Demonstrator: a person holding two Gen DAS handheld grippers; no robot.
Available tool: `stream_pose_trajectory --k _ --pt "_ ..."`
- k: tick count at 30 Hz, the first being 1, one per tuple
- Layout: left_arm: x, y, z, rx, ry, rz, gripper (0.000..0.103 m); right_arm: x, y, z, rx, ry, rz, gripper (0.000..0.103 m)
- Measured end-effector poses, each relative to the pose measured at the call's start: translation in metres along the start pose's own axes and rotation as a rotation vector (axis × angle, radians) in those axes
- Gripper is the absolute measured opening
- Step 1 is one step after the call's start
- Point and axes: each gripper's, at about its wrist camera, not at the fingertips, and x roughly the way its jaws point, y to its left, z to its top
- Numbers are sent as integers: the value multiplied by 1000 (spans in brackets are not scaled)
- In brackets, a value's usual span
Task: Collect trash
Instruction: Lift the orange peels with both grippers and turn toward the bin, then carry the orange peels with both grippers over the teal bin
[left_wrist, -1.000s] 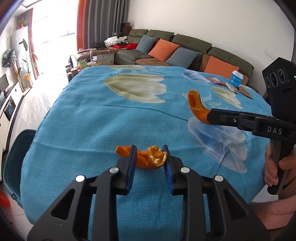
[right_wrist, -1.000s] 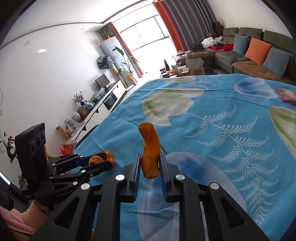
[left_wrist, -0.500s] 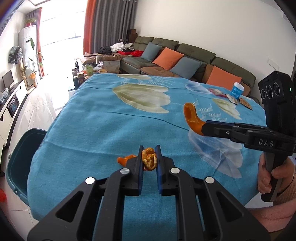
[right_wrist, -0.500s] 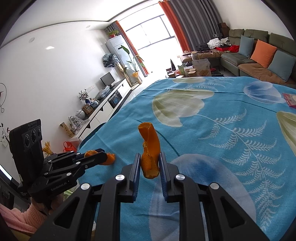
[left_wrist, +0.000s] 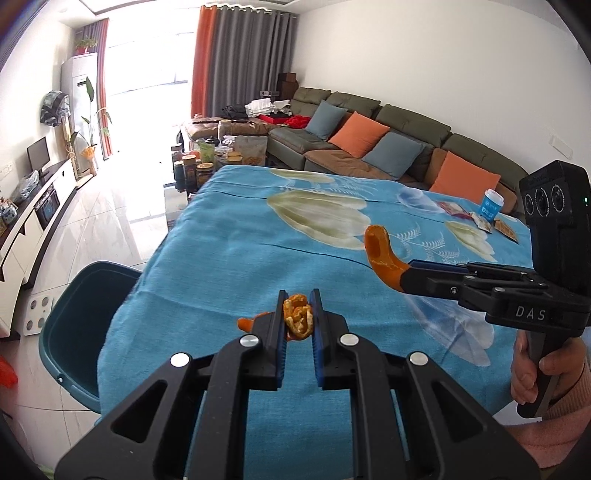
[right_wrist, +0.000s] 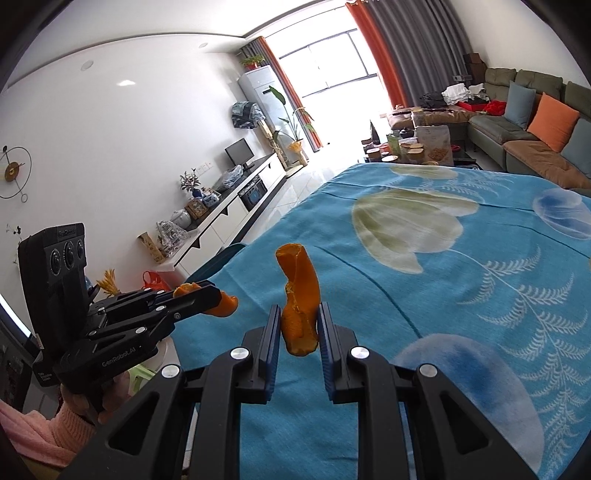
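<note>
Item: crumpled orange peel (left_wrist: 297, 320), a second ago flat on the tabletop (left_wrist: 229, 266) between wide fingers, now pinched in my left gripper (left_wrist: 298, 314) and lifted above the near-left corner. Right gripper (right_wrist: 300, 325) grips curled peel strip (right_wrist: 298, 291). Bin (left_wrist: 70, 325) beside left edge: drop-off next, I judge.

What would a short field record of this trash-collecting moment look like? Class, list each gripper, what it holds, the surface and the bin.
left gripper: shut on a crumpled orange peel, lifted off the cloth
right gripper: shut on a long curled peel, sticking up past the fingers
surface: table with a blue flowered cloth
bin: teal, on the floor by the table's left edge, open
other items: blue cup and wrappers at the far right corner
</note>
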Motion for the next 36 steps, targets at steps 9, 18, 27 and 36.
stream_pose_trajectory --k 9,18,27,36 --pt "-10 24 0 -34 -18 46 12 18 18 7 -27 17 37 18" --pt "-20 43 2 -53 -43 94 12 35 36 15 -55 38 75 18" --pt "-31 68 3 -86 -65 142 12 54 56 22 -89 60 110 18" --pt "-37 88 4 -107 -76 183 12 70 70 28 -111 81 139 18"
